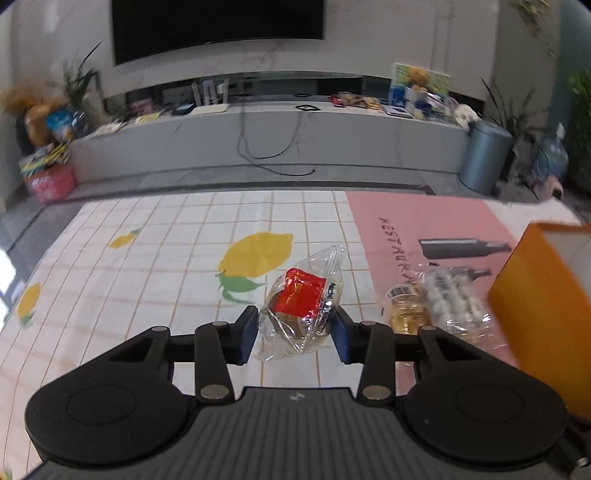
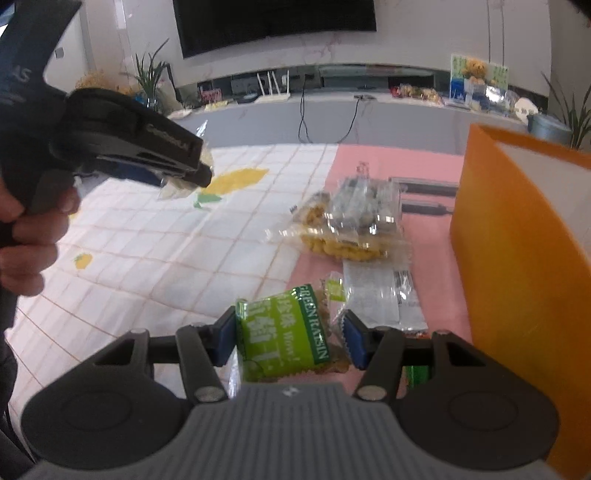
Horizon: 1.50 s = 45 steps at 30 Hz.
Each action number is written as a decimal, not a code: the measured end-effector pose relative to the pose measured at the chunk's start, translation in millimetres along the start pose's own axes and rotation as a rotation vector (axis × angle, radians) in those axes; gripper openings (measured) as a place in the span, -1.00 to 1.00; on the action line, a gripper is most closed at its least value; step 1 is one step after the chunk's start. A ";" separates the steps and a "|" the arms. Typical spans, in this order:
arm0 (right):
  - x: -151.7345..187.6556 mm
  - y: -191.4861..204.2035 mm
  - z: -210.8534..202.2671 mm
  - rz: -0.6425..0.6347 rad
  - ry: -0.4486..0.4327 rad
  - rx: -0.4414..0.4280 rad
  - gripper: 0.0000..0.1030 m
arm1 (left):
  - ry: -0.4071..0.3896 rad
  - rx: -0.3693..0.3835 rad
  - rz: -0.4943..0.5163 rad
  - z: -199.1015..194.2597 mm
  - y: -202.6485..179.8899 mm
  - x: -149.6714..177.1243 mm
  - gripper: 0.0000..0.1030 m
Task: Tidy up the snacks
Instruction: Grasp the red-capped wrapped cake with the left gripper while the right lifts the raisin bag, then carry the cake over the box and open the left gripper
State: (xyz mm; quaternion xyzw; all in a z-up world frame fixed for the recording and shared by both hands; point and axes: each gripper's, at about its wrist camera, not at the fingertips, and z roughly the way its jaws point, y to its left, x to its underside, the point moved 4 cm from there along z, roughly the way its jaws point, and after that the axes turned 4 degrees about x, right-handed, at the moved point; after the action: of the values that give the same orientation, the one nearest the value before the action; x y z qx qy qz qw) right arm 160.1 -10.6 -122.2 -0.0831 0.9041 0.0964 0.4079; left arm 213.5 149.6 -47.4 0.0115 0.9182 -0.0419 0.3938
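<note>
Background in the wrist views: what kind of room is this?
Likely a home living room: a large wall-mounted TV above a long low media console, with potted plants at the sides. The work surface is a table under a lemon-print cloth.

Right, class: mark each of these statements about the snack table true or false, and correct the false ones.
1. The left gripper is shut on a clear packet with a red label. True.
2. The right gripper holds a blue packet. False: it holds a green raisin packet.
3. The orange box stands to the right of the loose snacks. True.
4. The tablecloth is printed with strawberries. False: it shows lemons on a grid.
5. Two clear snack packs lie on the pink mat. True.
</note>
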 end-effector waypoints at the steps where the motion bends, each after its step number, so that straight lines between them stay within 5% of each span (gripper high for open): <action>1: -2.0 2.6 -5.7 0.004 -0.012 -0.012 0.10 | -0.005 -0.001 -0.016 -5.4 0.5 -0.2 -0.08; 10: -19.9 9.9 -67.8 0.021 -0.132 -0.067 0.10 | -0.058 -0.004 -0.068 -86.6 5.9 0.4 -0.08; 20: -30.3 -11.1 -151.0 0.057 -0.276 -0.086 0.10 | -0.110 0.067 -0.051 -148.2 -39.4 9.8 -0.08; 39: -28.6 -166.4 -254.4 0.336 -0.437 0.099 0.10 | -0.152 0.197 0.035 -189.2 -146.5 30.9 -0.08; 45: -10.4 -215.7 -257.0 0.439 -0.395 0.155 0.11 | -0.140 0.236 0.068 -176.2 -185.2 35.6 -0.08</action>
State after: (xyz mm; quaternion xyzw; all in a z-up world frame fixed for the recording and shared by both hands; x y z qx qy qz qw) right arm 30.8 -280.9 29.3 0.1660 0.8083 0.1272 0.5503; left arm 51.7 -20.1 60.3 0.0859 0.8763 -0.1372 0.4538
